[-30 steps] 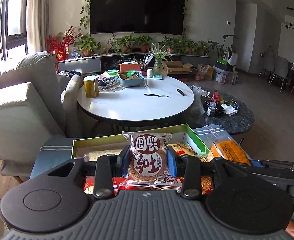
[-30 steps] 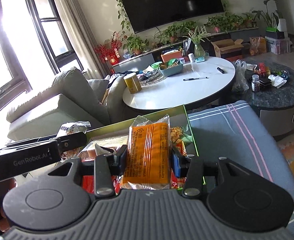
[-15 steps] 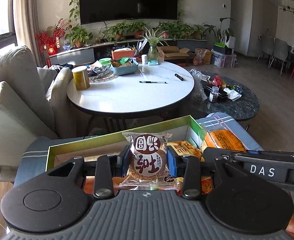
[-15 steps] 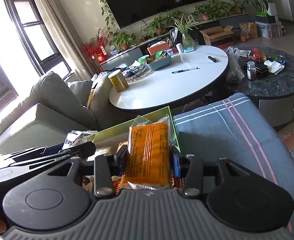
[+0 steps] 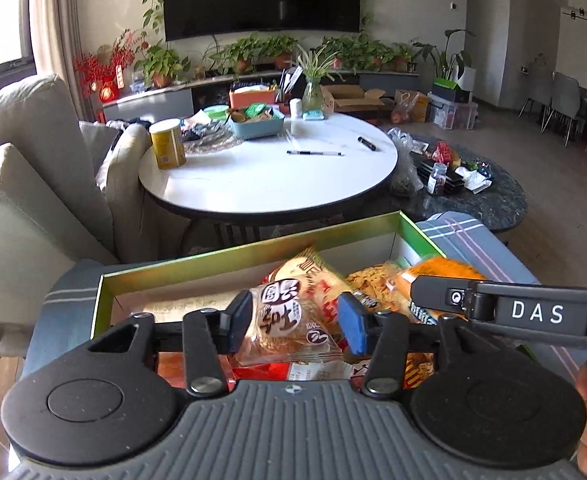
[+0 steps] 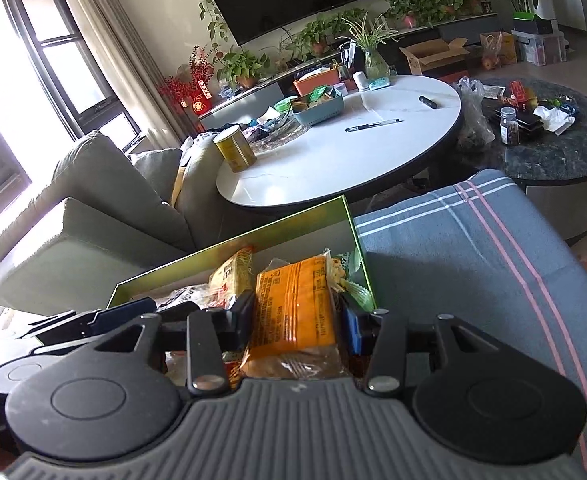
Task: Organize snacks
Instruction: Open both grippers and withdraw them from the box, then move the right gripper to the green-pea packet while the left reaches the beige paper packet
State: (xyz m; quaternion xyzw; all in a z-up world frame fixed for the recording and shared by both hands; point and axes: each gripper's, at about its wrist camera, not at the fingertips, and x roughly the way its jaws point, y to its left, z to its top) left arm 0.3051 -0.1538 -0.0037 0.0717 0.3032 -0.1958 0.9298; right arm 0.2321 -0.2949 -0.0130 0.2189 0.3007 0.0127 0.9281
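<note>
A green-rimmed box with several snack packs sits on a blue striped cushion. My left gripper stands over the box with its jaws wider than the round cookie pack, which tilts loose between them. My right gripper is shut on an orange snack pack held over the box's right end. The right gripper also shows in the left wrist view, with the orange pack behind it.
A white round table stands beyond the box with a yellow can, a blue basket and pens. A grey sofa is at left. A dark marble table with clutter is at right.
Both grippers moved down and forward over the box. The left jaws widened and the cookie pack tipped loose between them. The right gripper kept its hold on the orange pack.
</note>
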